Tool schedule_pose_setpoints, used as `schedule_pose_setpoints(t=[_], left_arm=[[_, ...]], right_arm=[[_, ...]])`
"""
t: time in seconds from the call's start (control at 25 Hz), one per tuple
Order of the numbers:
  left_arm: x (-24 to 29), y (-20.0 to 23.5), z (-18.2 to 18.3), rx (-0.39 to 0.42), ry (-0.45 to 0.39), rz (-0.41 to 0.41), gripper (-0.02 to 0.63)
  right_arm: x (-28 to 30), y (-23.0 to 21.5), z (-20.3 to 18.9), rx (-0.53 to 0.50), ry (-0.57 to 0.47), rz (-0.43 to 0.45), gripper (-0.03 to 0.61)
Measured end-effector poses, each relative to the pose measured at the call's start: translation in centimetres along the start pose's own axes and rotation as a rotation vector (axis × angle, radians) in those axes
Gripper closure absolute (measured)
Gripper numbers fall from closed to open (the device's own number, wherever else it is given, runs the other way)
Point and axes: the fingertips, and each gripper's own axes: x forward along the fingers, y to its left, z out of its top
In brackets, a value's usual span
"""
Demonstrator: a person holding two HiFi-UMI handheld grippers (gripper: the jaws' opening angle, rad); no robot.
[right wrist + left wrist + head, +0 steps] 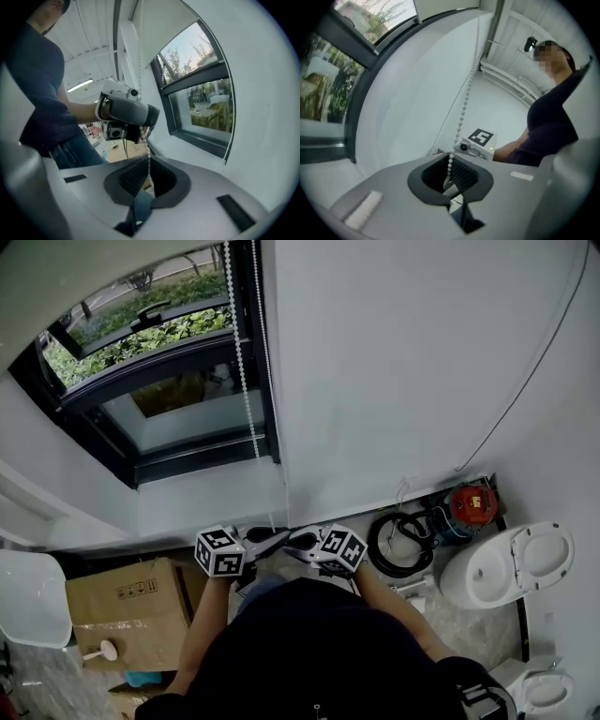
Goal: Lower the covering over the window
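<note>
A plain white wall (pixel 403 352) fills most of the head view. Set into its left part is a dark-framed window (pixel 159 399) with green shrubs outside. In the right gripper view a smooth white blind (pixel 159 28) covers only the top of that window, and the panes below it are bare. The person in a dark top (pixel 319 652) stands close to the wall with both forearms reaching toward it. On the floor to the left sits a brown cardboard box (pixel 122 601). To the right stand a white toilet with its lid down (pixel 506 563) and a coil of black cable (pixel 398 545). The left gripper (pixel 267 542) and the right gripper (pixel 302 545) meet tip to tip just below the sill, their marker cubes side by side. A white beaded pull chain (pixel 242 352) hangs along the window's right edge and runs down to them. In the left gripper view the chain (pixel 462 112) drops straight into the left gripper (pixel 450 176), whose jaws are pressed together and pinching it, with the right gripper (pixel 478 143) just beyond. In the right gripper view the chain (pixel 148 157) comes down from the left gripper (pixel 126 112) into the right gripper (pixel 149 177), whose jaws are likewise clamped on the beads.
</note>
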Motion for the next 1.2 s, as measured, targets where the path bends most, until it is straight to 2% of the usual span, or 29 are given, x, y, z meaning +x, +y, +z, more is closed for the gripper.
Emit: schedule_pose_setpoints(t=[0.08, 0.2, 0.24, 0.48, 0.6, 0.72, 0.84, 0.96, 1.12, 1.2], left_arm=[[-0.6, 0.3, 0.9, 0.042, -0.014, 0.032, 0.601], [-1.9, -0.6, 5.1, 0.013, -0.166, -0.009, 0.514], [-2.6, -0.9, 7.0, 0.019, -0.215, -0.014, 0.514], [-5.3, -3.6, 17.4, 0.195, -0.329, -0.029, 0.515], [-5.7, -4.8, 20.4, 0.271, -0.322, -0.048, 0.517], [-5.8, -5.7, 22.2, 0.309, -0.314, -0.073, 0.52], [-6.1, -6.0, 24.2, 0.322, -0.338, -0.074, 0.569], [-5.8, -5.6, 24.9, 0.355, -0.282, -0.064, 0.592], [-6.3, -4.7, 24.5, 0.318, -0.275, -0.036, 0.597], [-7.2, -4.2, 24.3, 0.282, -0.287, -0.056, 0.597]], right_arm=[[0.4, 0.3, 0.0, -0.013, 0.012, 0.009, 0.558], [0.8, 0.5, -0.3, -0.001, 0.011, 0.019, 0.557], [0.8, 0.4, -0.3, 0.01, 0.005, 0.019, 0.557], [1.1, -0.1, -0.2, 0.045, -0.028, 0.012, 0.558], [1.2, -0.1, -0.2, 0.053, -0.034, 0.005, 0.558], [1.4, -0.1, -0.1, 0.057, -0.037, 0.0, 0.558], [1.7, 0.0, -0.1, 0.064, -0.045, 0.0, 0.558], [2.4, -0.4, 0.3, 0.075, -0.053, -0.008, 0.558], [3.4, -0.8, 0.5, 0.112, -0.043, -0.025, 0.558], [4.0, -0.7, 0.7, 0.13, -0.033, -0.027, 0.557]])
